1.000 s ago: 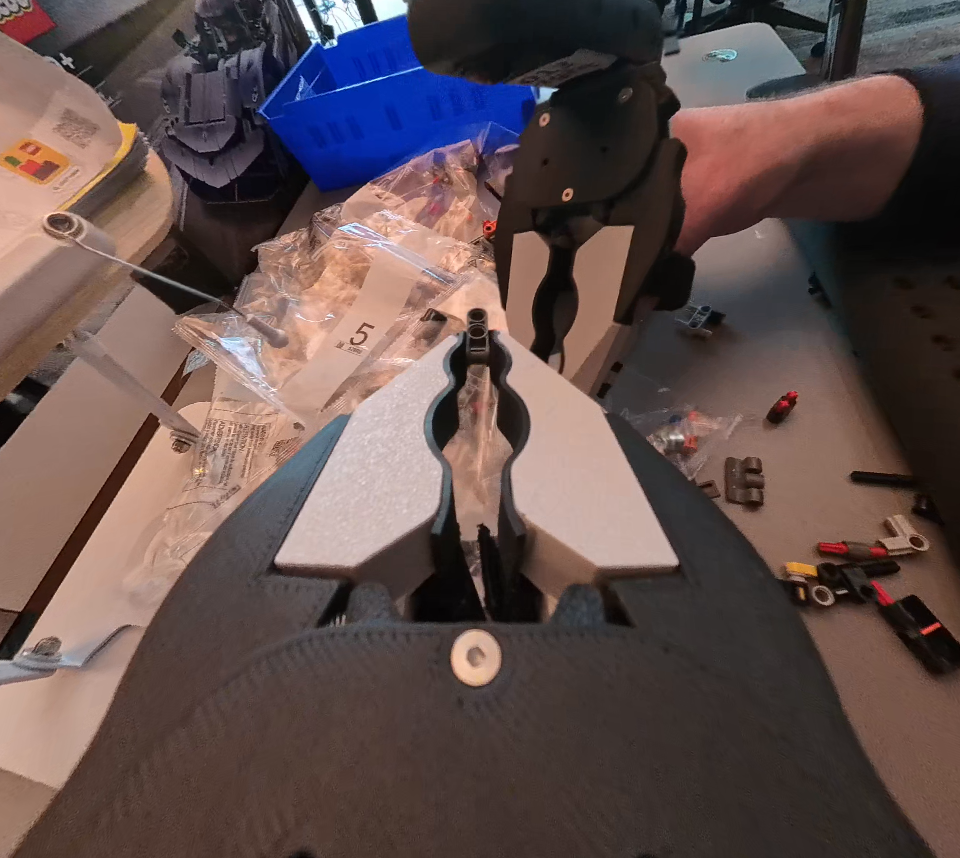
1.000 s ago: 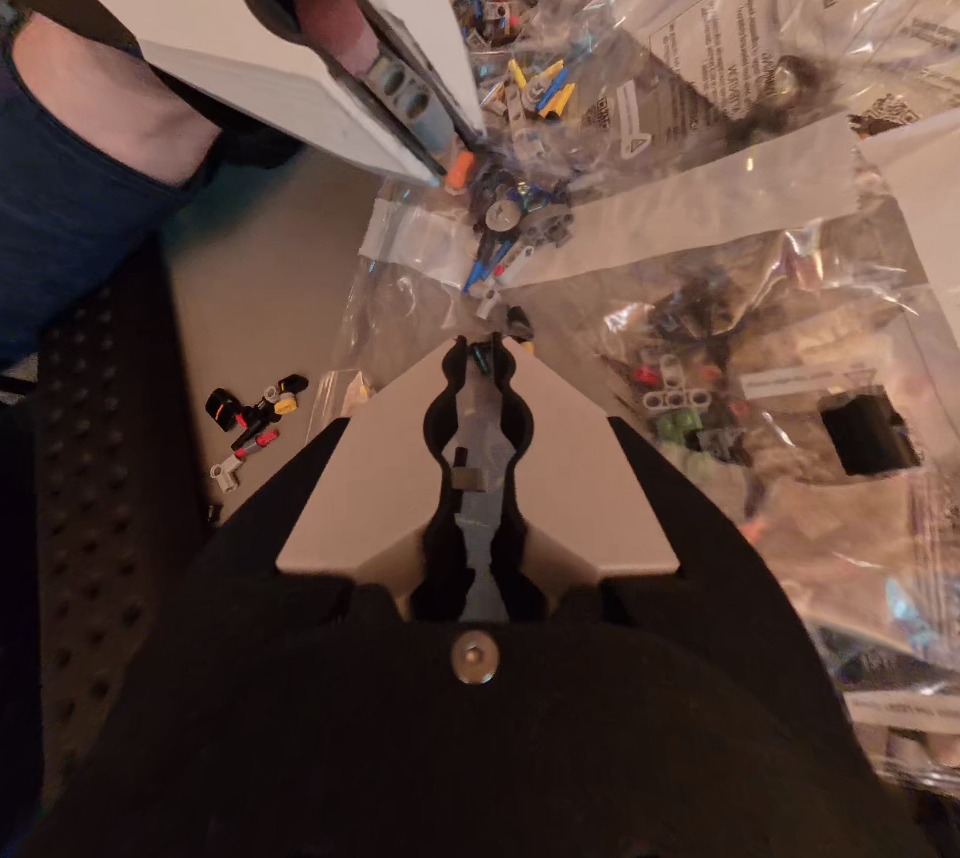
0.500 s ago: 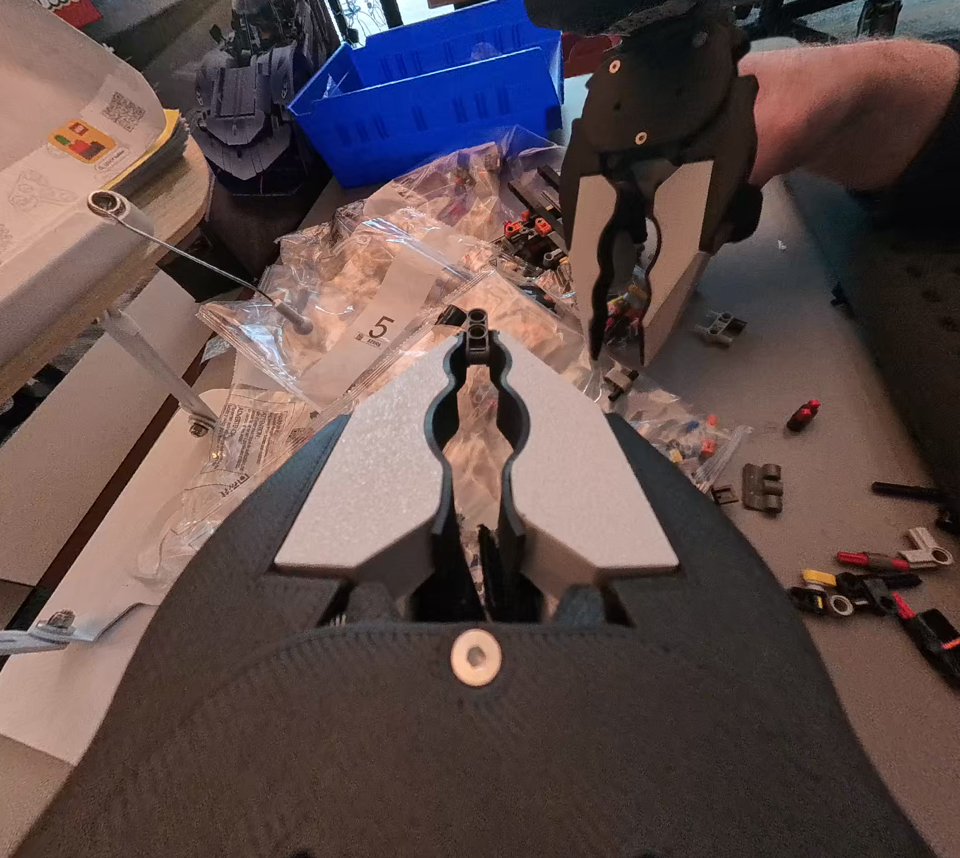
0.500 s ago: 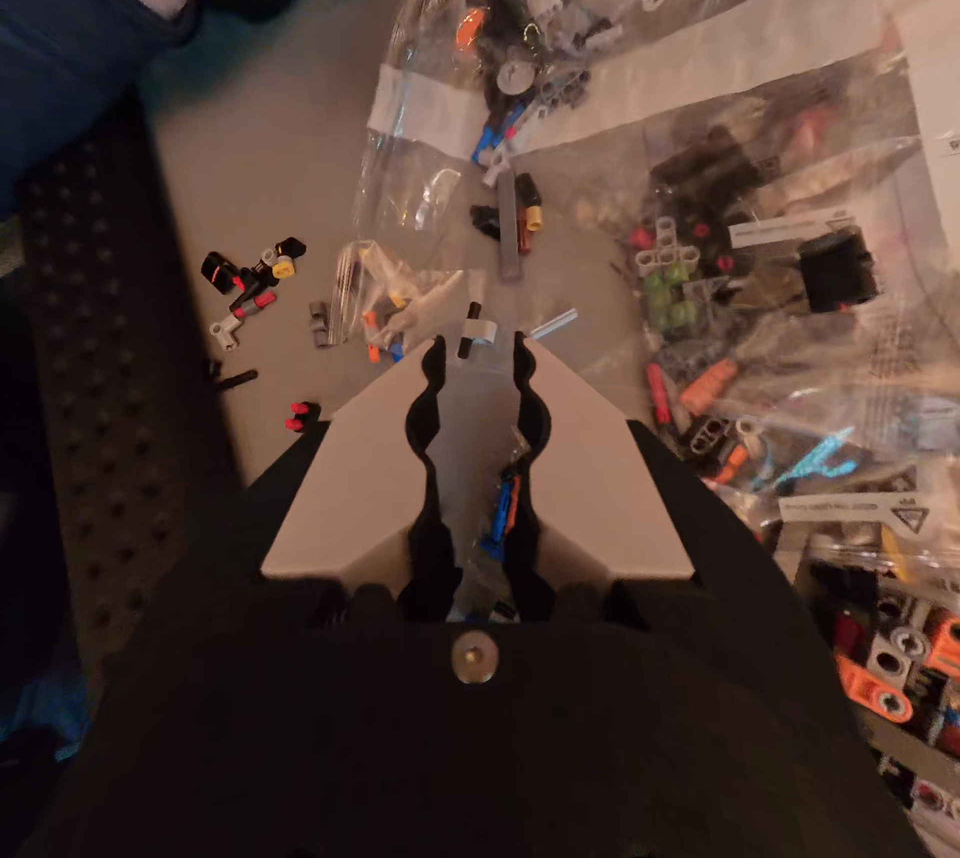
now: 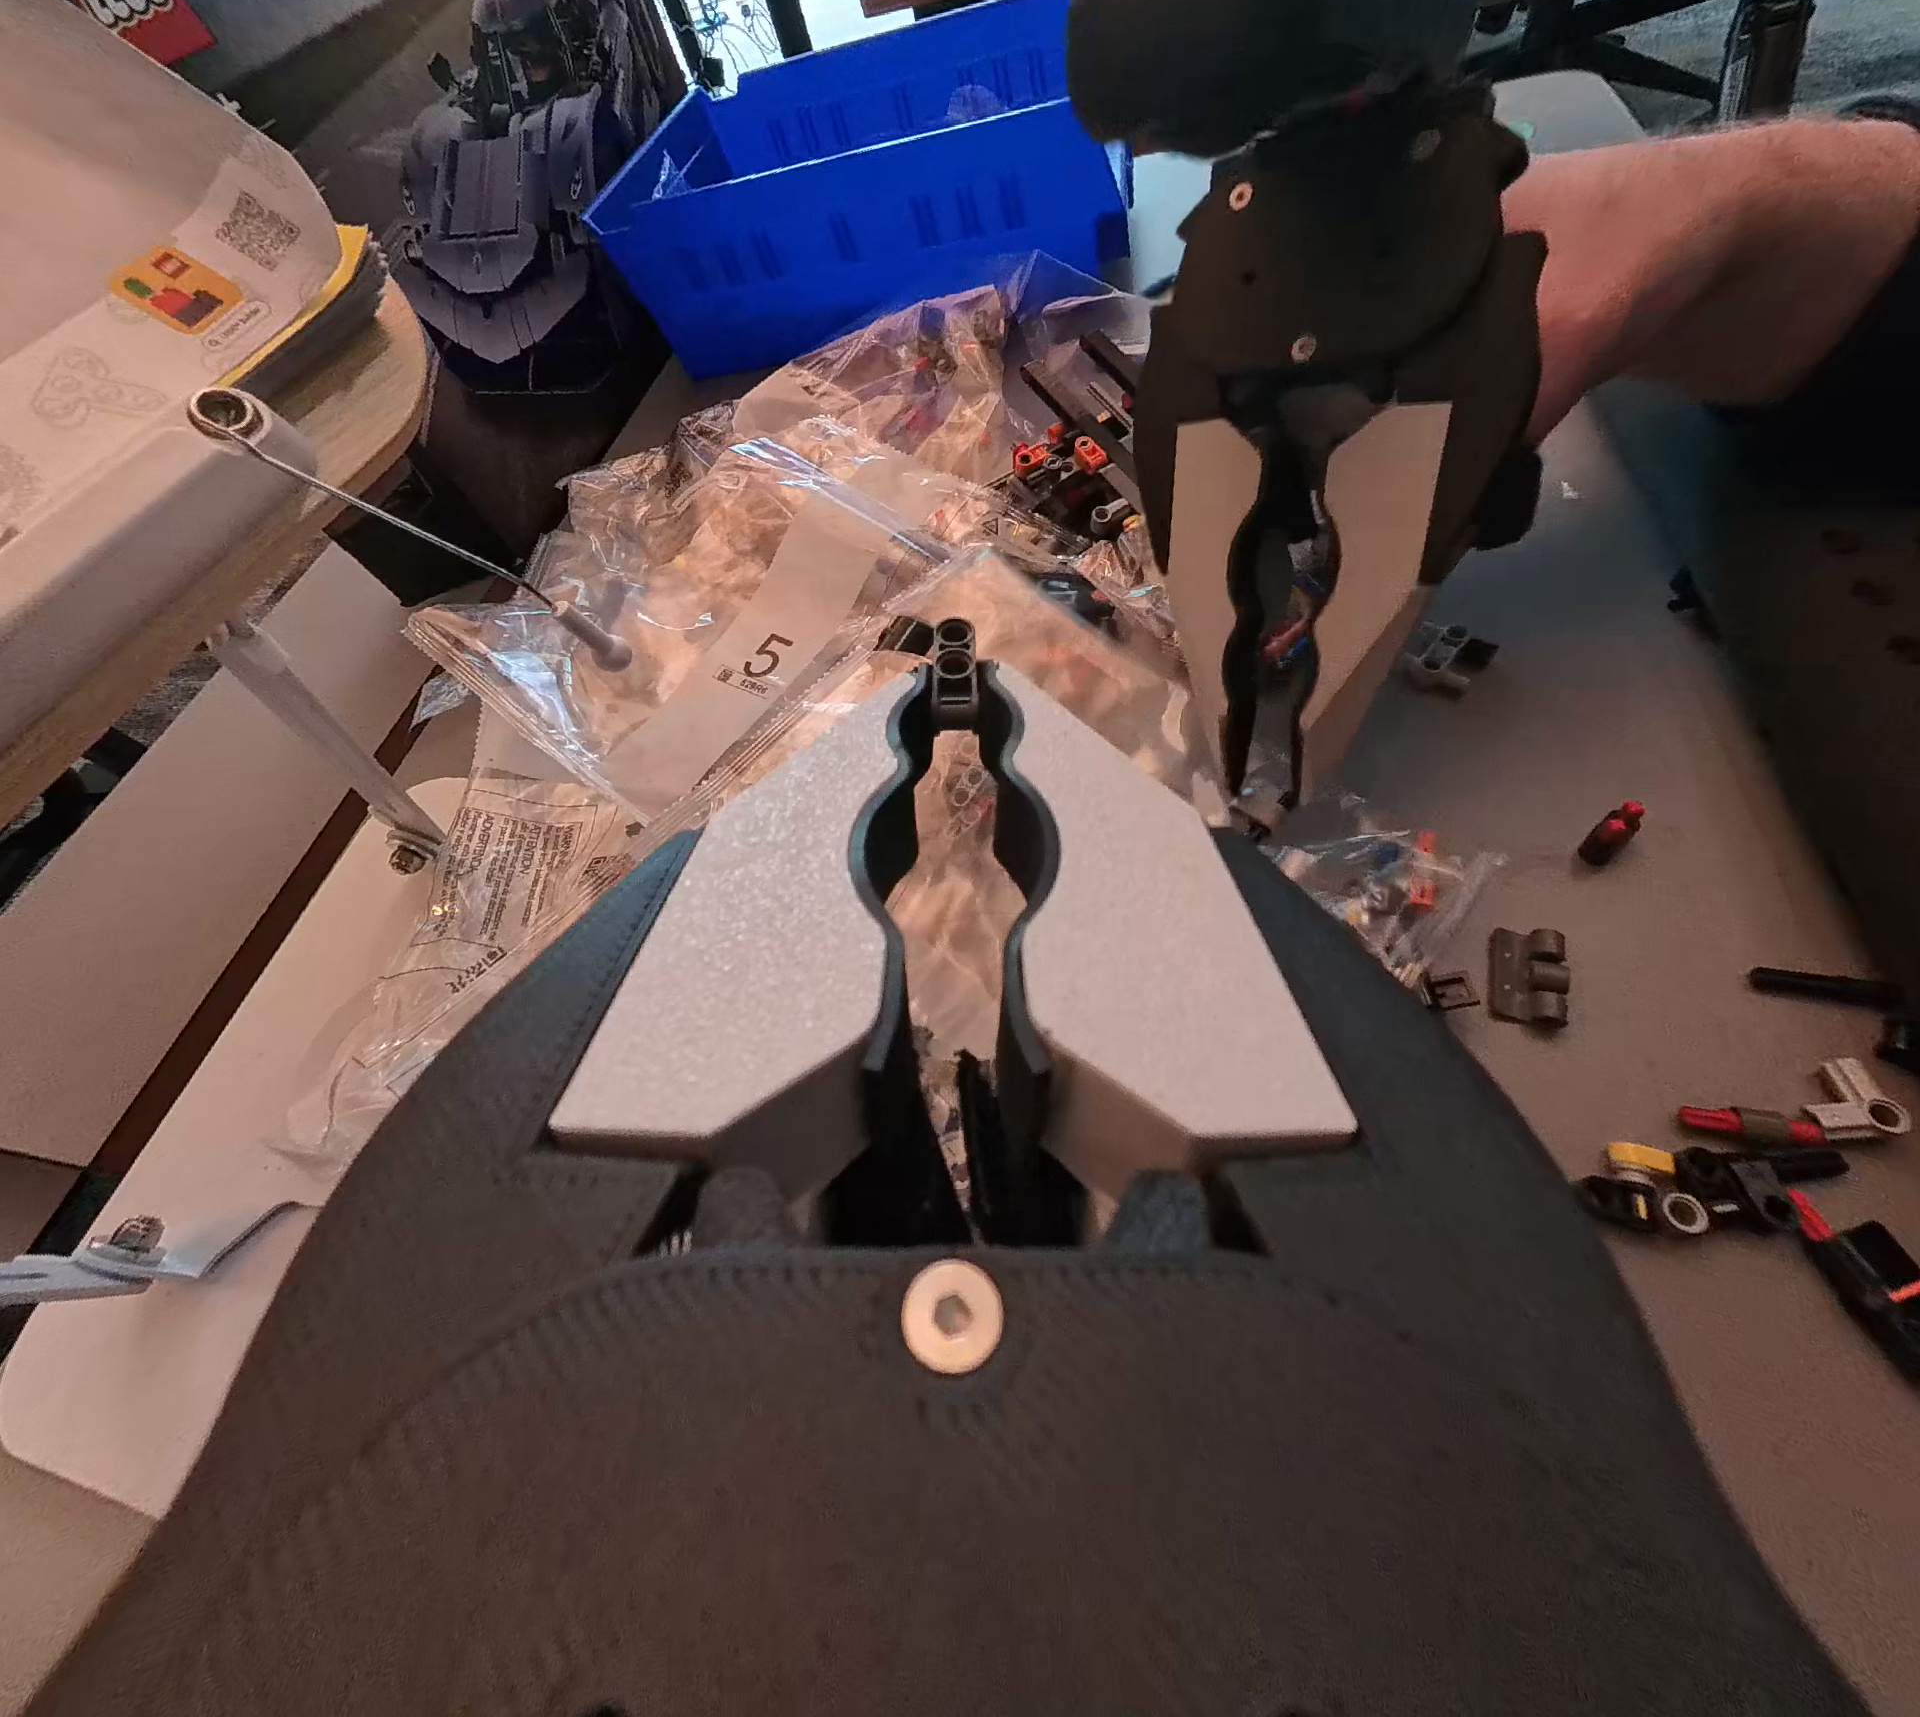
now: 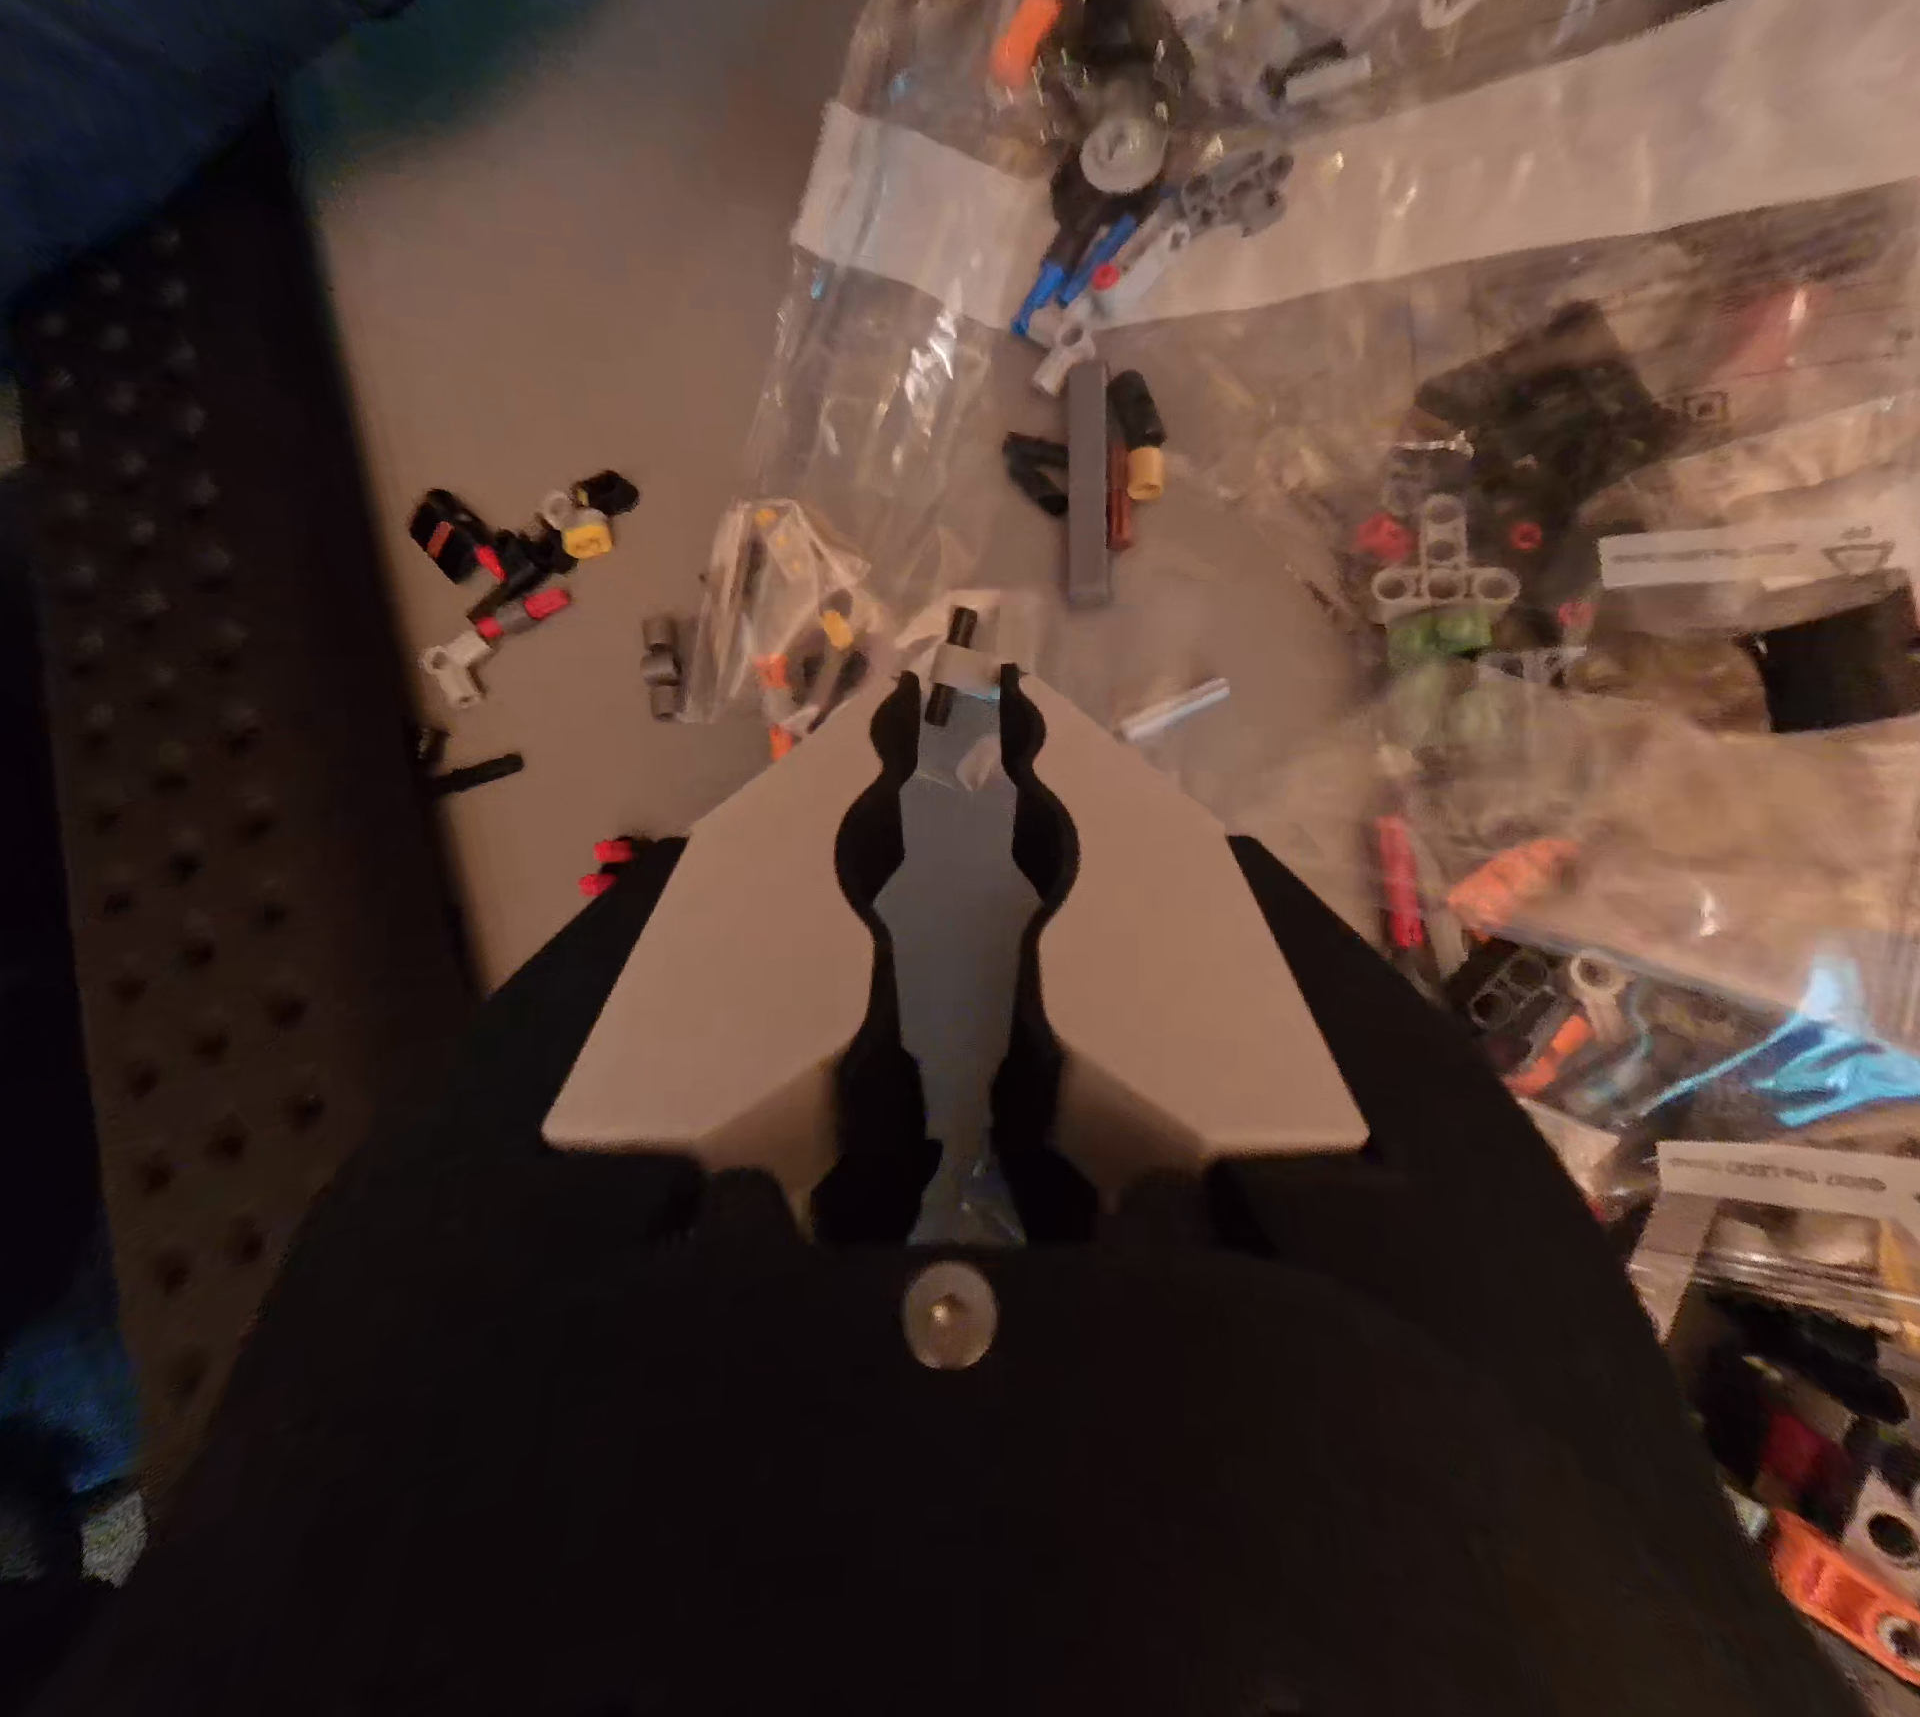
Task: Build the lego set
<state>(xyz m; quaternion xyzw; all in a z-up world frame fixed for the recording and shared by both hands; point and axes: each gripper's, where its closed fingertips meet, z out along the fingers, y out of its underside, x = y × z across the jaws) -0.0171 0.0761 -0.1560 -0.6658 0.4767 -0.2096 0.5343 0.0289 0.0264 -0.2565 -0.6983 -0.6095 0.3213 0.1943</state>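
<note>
Since a second ago the right gripper (image 5: 1262, 784) has swung from 12 o'clock, close above the left gripper's tips, out to 1 o'clock and dropped its tips down among the parts bags (image 5: 790, 566) on the bench (image 5: 1621, 732). Its fingers, nearly shut then, now stand slightly apart around a small grey piece with a black pin (image 6: 961, 659); whether they press on it is hard to tell through the blur. The left gripper (image 5: 956, 691) has kept its fingers pinched on a dark two-hole connector (image 5: 954, 665) at its tips, held above the bags.

Only the left wrist view shows the blue bin (image 5: 862, 233) at 12 o'clock, the set's box (image 5: 312, 5) at 10 o'clock and the open booklet (image 5: 135, 337) at 9 o'clock. Only the right wrist view shows a grey beam (image 6: 1088, 483) lying at 12 o'clock.

Loose pins (image 5: 1745, 1168) lie at 3 o'clock in the left view. Bag contents are blurred in the right view.
</note>
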